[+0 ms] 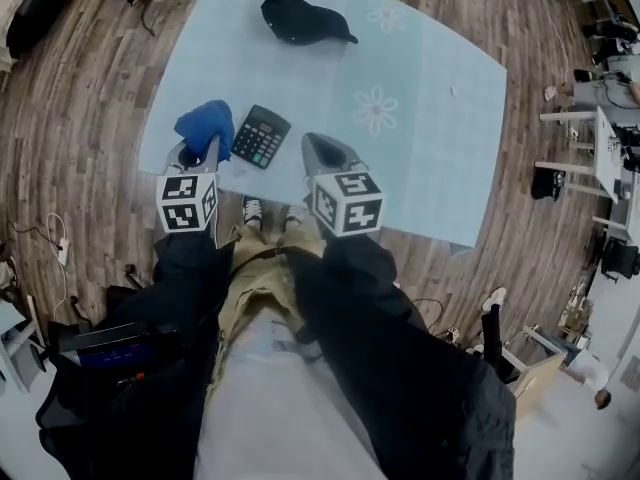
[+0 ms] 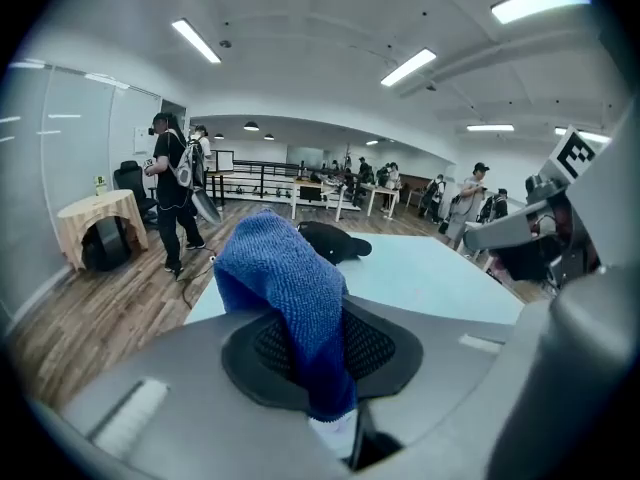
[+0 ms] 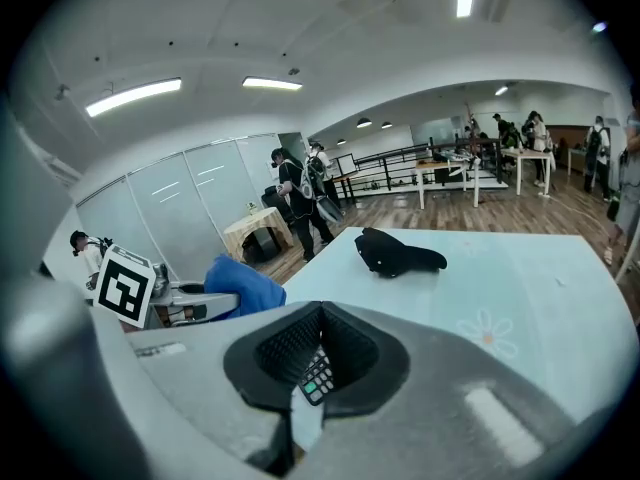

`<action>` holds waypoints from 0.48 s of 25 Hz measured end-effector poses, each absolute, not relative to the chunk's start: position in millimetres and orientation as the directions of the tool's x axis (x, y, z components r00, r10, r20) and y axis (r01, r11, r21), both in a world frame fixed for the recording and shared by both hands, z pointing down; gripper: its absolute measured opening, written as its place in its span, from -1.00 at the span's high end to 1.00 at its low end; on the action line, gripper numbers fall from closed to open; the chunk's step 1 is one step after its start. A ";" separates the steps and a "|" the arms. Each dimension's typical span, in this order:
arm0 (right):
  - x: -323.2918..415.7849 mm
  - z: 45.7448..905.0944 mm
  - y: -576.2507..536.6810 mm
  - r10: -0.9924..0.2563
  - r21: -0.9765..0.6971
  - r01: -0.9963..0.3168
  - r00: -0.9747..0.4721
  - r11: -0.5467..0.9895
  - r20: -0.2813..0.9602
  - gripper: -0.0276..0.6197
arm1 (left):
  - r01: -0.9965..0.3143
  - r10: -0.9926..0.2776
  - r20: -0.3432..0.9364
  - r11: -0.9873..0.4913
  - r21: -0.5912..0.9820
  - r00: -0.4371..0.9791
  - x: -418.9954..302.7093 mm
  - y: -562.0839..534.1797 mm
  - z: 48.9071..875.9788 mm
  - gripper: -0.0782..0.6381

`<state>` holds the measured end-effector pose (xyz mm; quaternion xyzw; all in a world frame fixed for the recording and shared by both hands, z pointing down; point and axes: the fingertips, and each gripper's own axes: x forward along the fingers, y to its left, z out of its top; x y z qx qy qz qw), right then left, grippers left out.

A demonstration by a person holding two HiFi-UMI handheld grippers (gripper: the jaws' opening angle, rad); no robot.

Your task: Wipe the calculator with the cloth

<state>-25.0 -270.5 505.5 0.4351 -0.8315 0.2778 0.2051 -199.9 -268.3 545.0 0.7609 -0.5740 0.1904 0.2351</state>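
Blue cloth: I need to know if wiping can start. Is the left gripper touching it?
Touching. The left gripper view shows the blue cloth pinched between the shut jaws of the left gripper, with its bulk sticking out past the tips.

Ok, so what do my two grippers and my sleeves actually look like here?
The left gripper and right gripper are both smooth grey shells that taper toward the tips. Each carries a white cube printed with black square markers: the left cube and the right cube. The jaws are lined with black ribbed pads. The sleeves are black.
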 end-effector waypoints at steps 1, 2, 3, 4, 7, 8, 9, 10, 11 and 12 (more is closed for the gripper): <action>-23.2 508.1 -273.1 -0.602 -0.287 -0.835 -0.541 0.470 0.587 0.92 | -0.967 -0.776 0.578 -0.225 0.119 0.252 -202.1 -269.6 551.8 0.61; -22.0 511.5 -275.0 -0.594 -0.293 -0.832 -0.545 0.472 0.592 0.92 | -0.970 -0.769 0.595 -0.220 0.099 0.236 -204.5 -271.2 558.5 0.61; -20.5 515.6 -277.0 -0.585 -0.296 -0.829 -0.548 0.474 0.597 0.92 | -0.972 -0.761 0.609 -0.218 0.082 0.222 -205.9 -273.9 564.8 0.61; -18.4 520.5 -279.6 -0.577 -0.294 -0.827 -0.549 0.479 0.605 0.92 | -0.974 -0.755 0.621 -0.218 0.066 0.211 -206.0 -278.0 570.4 0.61; -10.7 541.4 -285.9 -0.545 -0.287 -0.826 -0.542 0.485 0.639 0.92 | -0.978 -0.739 0.649 -0.203 0.043 0.182 -204.8 -287.4 586.0 0.61; -8.8 549.1 -286.5 -0.533 -0.295 -0.826 -0.541 0.480 0.650 0.92 | -0.979 -0.731 0.660 -0.199 0.037 0.173 -204.8 -287.7 591.6 0.61; -7.5 555.8 -287.6 -0.523 -0.305 -0.826 -0.542 0.474 0.657 0.92 | -0.980 -0.722 0.672 -0.199 0.026 0.165 -204.7 -288.2 597.3 0.61; -6.4 561.3 -289.2 -0.516 -0.313 -0.826 -0.543 0.468 0.663 0.92 | -0.979 -0.714 0.683 -0.203 0.011 0.156 -204.2 -289.3 602.8 0.61; -5.5 565.6 -291.0 -0.510 -0.320 -0.826 -0.544 0.464 0.666 0.92 | -0.978 -0.706 0.694 -0.209 -0.008 0.145 -203.6 -290.9 608.2 0.61; -5.1 569.1 -292.6 -0.506 -0.325 -0.826 -0.545 0.461 0.669 0.92 | -0.976 -0.698 0.704 -0.216 -0.032 0.131 -203.4 -292.5 614.0 0.61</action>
